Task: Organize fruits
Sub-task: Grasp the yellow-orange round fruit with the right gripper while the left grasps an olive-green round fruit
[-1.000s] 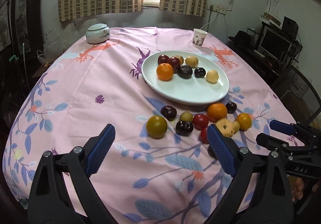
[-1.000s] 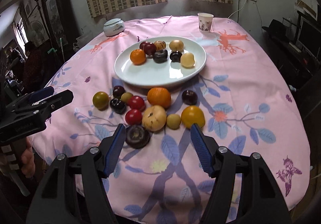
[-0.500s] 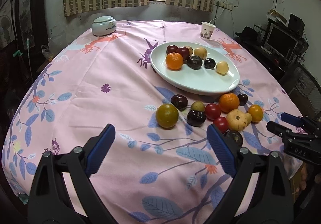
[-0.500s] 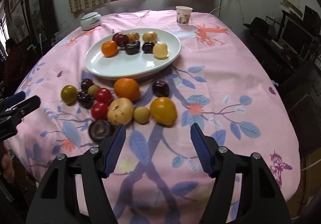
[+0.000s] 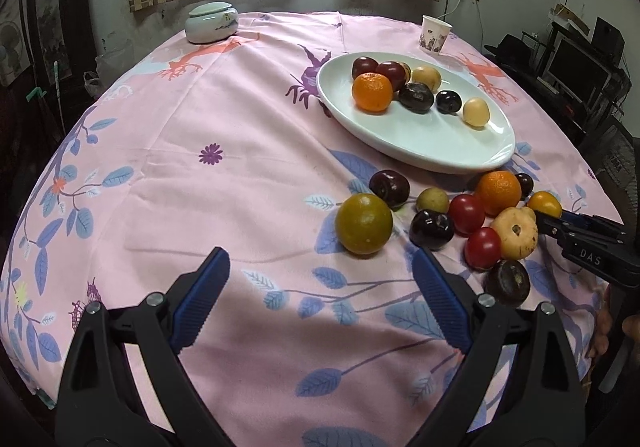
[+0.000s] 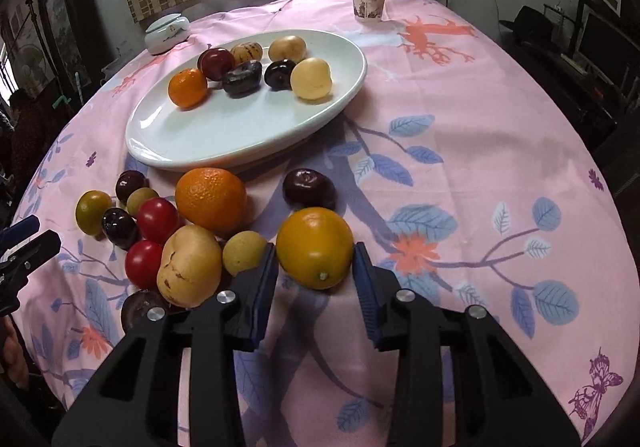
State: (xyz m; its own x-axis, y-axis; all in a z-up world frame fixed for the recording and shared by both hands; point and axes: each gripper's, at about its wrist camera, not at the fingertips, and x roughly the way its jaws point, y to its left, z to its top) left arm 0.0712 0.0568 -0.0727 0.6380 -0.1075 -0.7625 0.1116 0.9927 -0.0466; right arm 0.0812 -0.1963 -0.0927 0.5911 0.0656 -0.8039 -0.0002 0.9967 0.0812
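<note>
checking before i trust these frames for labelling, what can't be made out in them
- Right wrist view: the dark fruit at the lower left is half hidden behind the right gripper's left finger and the tan fruit.
- Left wrist view: the yellow-orange fruit is partly covered by the right gripper's tips.
- Paper cup: its print is too small to read.
- Both views: each gripper's handle is cut off by the bottom edge.
</note>
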